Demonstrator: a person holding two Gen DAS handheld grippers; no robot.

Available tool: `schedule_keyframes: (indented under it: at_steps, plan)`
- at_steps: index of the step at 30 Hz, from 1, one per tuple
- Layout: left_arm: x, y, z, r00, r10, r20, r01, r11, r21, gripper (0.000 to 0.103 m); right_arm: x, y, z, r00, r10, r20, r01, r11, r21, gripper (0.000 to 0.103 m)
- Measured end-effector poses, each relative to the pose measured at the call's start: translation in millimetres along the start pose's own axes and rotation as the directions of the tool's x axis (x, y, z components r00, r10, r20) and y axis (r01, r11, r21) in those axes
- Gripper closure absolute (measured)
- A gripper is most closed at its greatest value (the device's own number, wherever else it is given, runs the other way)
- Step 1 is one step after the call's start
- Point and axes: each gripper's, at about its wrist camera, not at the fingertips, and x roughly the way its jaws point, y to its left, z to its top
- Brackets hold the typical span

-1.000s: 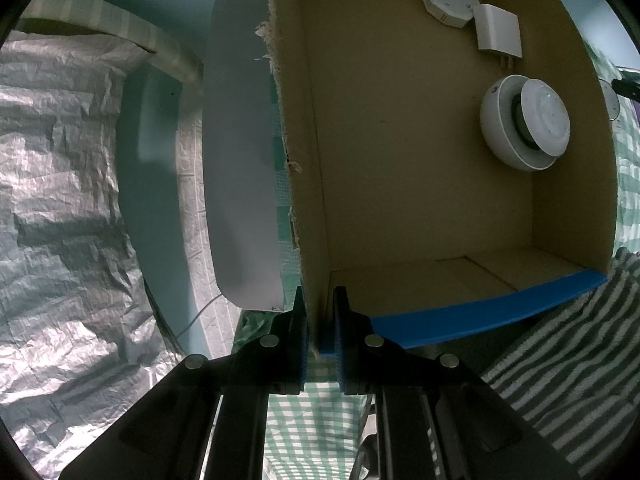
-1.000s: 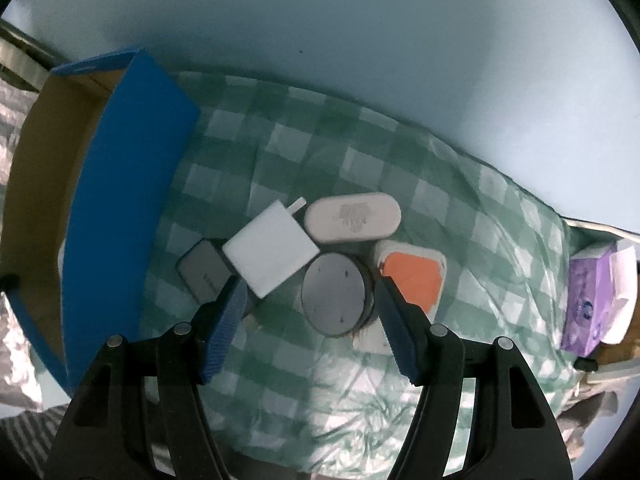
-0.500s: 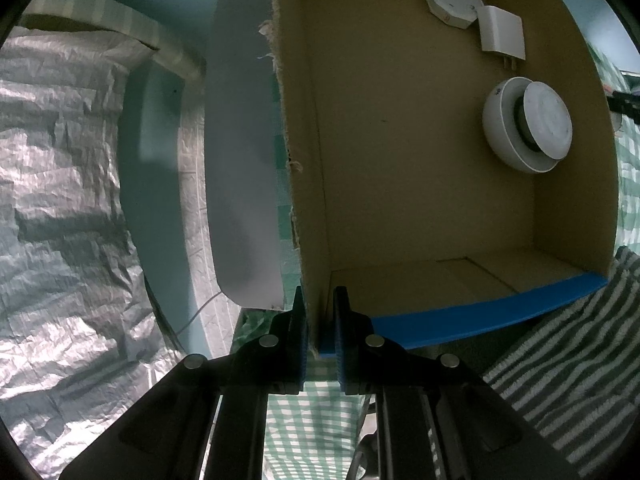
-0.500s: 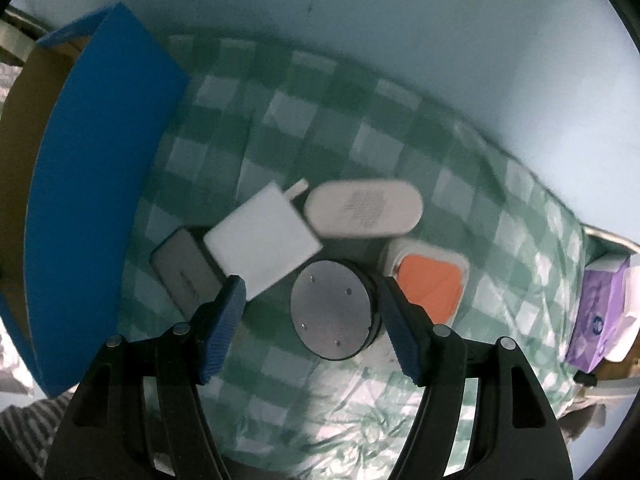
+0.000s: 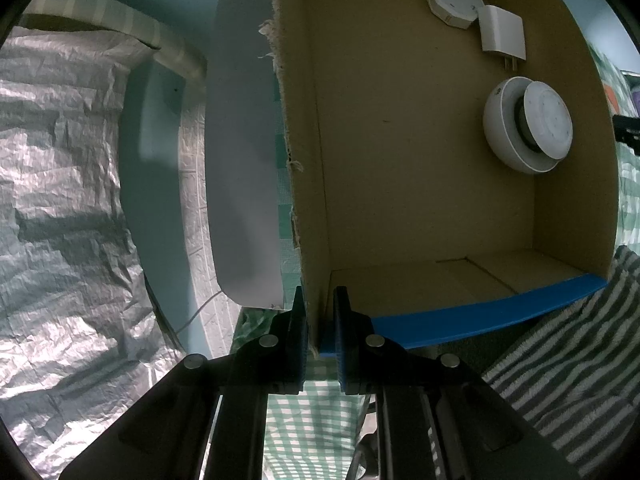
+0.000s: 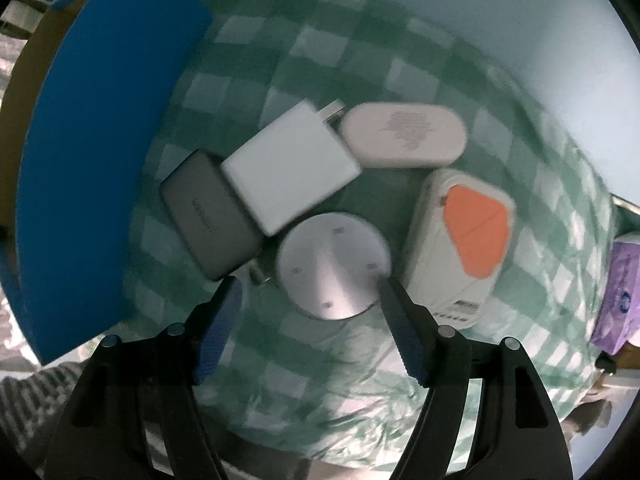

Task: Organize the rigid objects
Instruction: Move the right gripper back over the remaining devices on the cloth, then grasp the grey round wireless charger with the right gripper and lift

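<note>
- Cardboard box (image 5: 400, 160), left wrist view: the left gripper (image 5: 320, 320) is clenched on its near wall. Three pieces already lie at the far right inside: an octagonal white puck (image 5: 454, 3), a white plug adapter (image 5: 502, 36), a round white device (image 5: 526, 124).
- Right wrist view: the right gripper (image 6: 310, 300), fingers spread, straddles a round silver disc (image 6: 334, 266) on the checked cloth (image 6: 360, 60). A grey brick (image 6: 210, 214), white charger (image 6: 290, 172), oval case (image 6: 406, 136) and orange-faced pack (image 6: 464, 240) remain; their print is unreadable.

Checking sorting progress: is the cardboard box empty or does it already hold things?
Not empty: the cardboard box holds an octagonal white piece, a white charger and a round white device.
</note>
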Motion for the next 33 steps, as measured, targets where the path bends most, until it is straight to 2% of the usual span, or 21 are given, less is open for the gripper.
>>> schedule_keyframes:
  at_steps: [6, 10, 13, 17, 25, 28, 33]
  plan:
    - [0.7, -0.2, -0.2, 1.000, 0.002, -0.002, -0.002, 1.000, 0.004, 0.091, -4.5, -15.0, 7.9, 0.998, -0.022, 0.058, 0.019, 0.999, 0.050, 0.030]
    - [0.6, -0.3, -0.1, 1.000, 0.002, -0.002, -0.002, 1.000, 0.004, 0.091, -12.5, -22.8, 13.6, 0.992, 0.028, 0.127, -0.040, 0.995, 0.090, 0.030]
    - [1.1, -0.5, 0.0, 1.000, 0.003, -0.003, -0.003, 1.000, 0.004, 0.091, -18.7, -26.1, 16.9, 0.984, 0.060, 0.166, -0.074, 0.994, 0.076, 0.030]
    - [0.9, -0.7, 0.2, 1.000, 0.003, -0.003, -0.002, 1.000, 0.003, 0.091, -9.6, -18.2, 20.9, 0.987, 0.109, 0.122, -0.115, 0.993, 0.040, 0.029]
    - [0.9, 0.1, 0.1, 1.000, 0.003, -0.002, -0.003, 1.000, 0.001, 0.090, 1.5, 1.4, 19.4, 0.991, 0.135, 0.001, -0.135, 0.991, -0.010, 0.027]
    - [1.0, 0.7, -0.1, 1.000, 0.010, -0.001, -0.010, 1.000, 0.003, 0.087, 4.3, 17.7, 7.7, 0.994, 0.107, -0.038, -0.109, 0.992, -0.069, 0.027]
    - [0.9, 1.0, -1.2, 1.000, 0.008, -0.002, -0.008, 1.000, 0.004, 0.086, 9.8, 49.0, 1.8, 1.000, -0.005, -0.023, 0.000, 0.983, -0.184, 0.028]
